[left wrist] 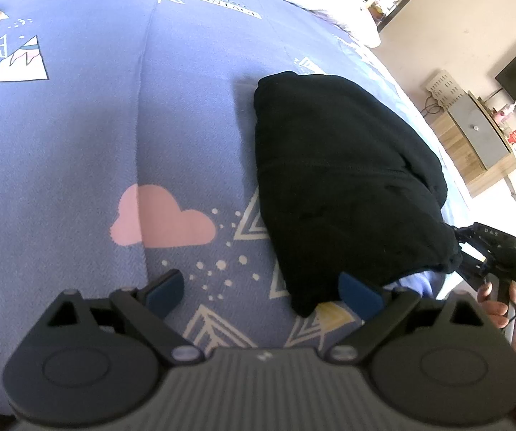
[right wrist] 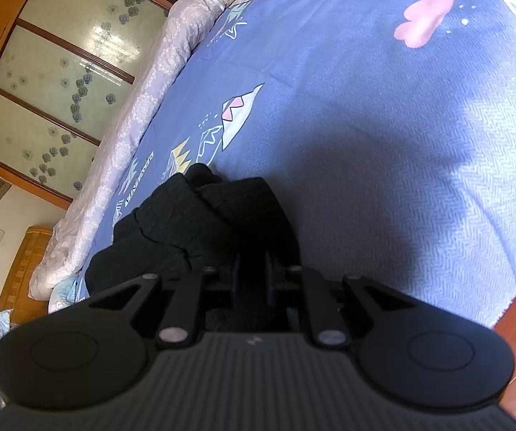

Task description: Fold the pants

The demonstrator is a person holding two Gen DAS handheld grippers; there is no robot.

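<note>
The right gripper's (right wrist: 252,280) fingertips are buried in the black pants (right wrist: 200,222), so the pinched fabric cannot be seen. In the left wrist view the pants (left wrist: 344,179) hide most of that gripper (left wrist: 487,251), and the hand (left wrist: 498,301) holding it is cut off behind the left gripper's (left wrist: 265,294) body.

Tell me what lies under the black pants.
The black pants lie folded on the blue printed bedspread, covering part of its white triangle prints. Whatever else lies beneath the fabric is hidden. The right gripper has its jaws shut on one edge.
</note>
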